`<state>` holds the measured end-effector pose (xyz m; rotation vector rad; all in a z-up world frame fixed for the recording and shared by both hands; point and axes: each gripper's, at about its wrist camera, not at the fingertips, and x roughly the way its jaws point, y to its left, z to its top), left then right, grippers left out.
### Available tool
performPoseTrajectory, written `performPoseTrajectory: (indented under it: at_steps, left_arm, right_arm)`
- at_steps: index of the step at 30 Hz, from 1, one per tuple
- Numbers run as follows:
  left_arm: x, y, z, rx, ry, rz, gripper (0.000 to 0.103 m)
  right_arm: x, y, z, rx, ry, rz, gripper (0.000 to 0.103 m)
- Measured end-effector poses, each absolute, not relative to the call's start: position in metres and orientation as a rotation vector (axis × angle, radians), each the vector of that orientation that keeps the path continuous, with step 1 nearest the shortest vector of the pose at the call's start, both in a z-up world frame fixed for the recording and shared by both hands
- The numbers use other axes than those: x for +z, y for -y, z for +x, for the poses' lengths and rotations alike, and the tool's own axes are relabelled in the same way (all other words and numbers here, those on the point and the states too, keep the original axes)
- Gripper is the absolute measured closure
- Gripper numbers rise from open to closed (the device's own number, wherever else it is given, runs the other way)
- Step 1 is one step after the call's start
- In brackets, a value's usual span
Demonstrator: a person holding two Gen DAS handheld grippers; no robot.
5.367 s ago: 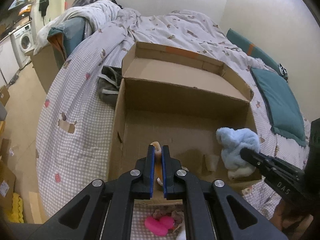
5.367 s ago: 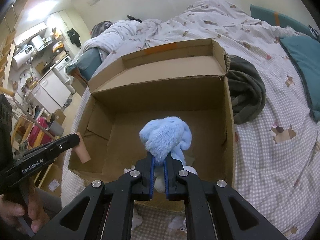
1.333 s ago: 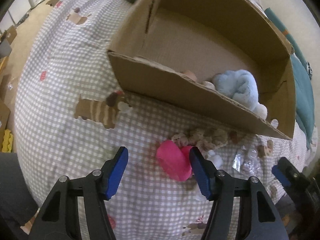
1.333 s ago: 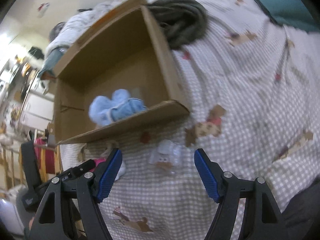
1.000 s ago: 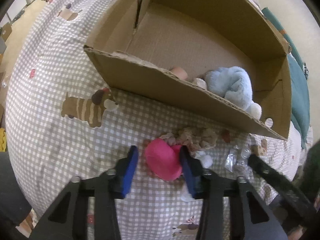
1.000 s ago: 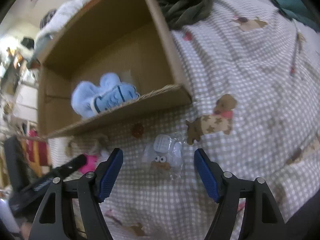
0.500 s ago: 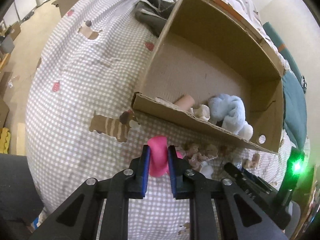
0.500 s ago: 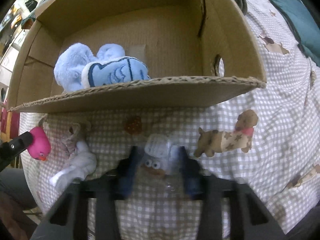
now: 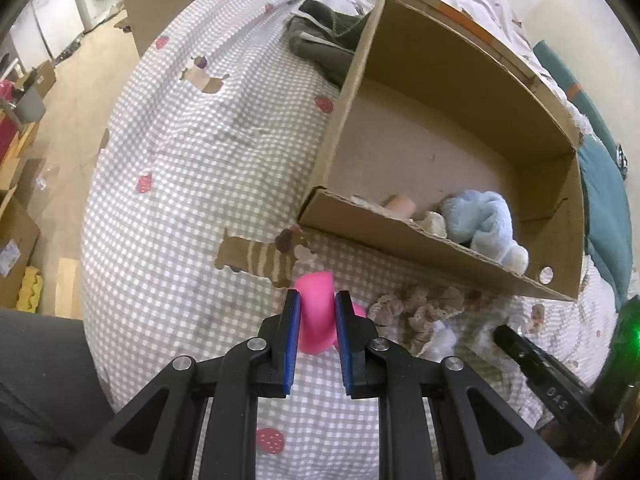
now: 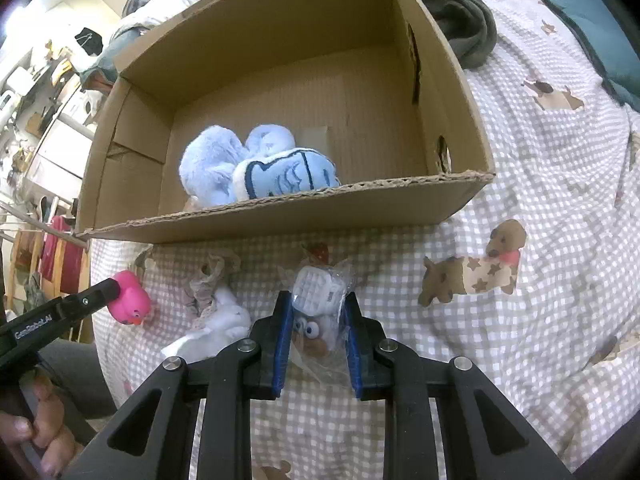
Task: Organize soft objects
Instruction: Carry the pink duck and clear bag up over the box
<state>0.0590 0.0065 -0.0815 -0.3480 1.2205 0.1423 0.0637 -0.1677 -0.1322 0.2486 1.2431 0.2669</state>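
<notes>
Between tool pads (image 9: 290, 334), pink duck (image 9: 316, 322) upright

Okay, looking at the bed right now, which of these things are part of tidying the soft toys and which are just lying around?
Part of the job:
- pink rubber duck, held in the left tool
- bagged toy with googly eyes, held in the right tool
- cardboard box
- blue plush inside it
- beige-and-white plush on the bedspread

Just lying about:
- dark green garment
- teal pillow
- checked bedspread

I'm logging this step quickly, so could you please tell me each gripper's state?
Left gripper: shut on the pink duck.
Right gripper: has just closed on the bagged toy.
</notes>
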Motion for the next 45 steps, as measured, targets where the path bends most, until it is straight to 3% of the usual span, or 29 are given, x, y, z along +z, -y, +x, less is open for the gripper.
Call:
performPoseTrajectory:
  at_steps: [20,30,45]
  left_arm:
    - [-0.049,-0.01,0.022,0.17,-1.121,-0.249,0.087]
    - [-0.004,0.022,0.009,0.114,-0.952,-0.088,0.087]
    - [0.054,0.022,0.082,0.08,-0.848,-0.04,0.087]
  right_arm:
    - [-0.099,0.18,0.029,0.334,-1.16,0.239,0.077]
    - [-0.041,0.177,0.011,0.396,-0.911,0.173,0.077]
    - [0.003,0.198,0.059,0.39,-0.815,0.197,0.077]
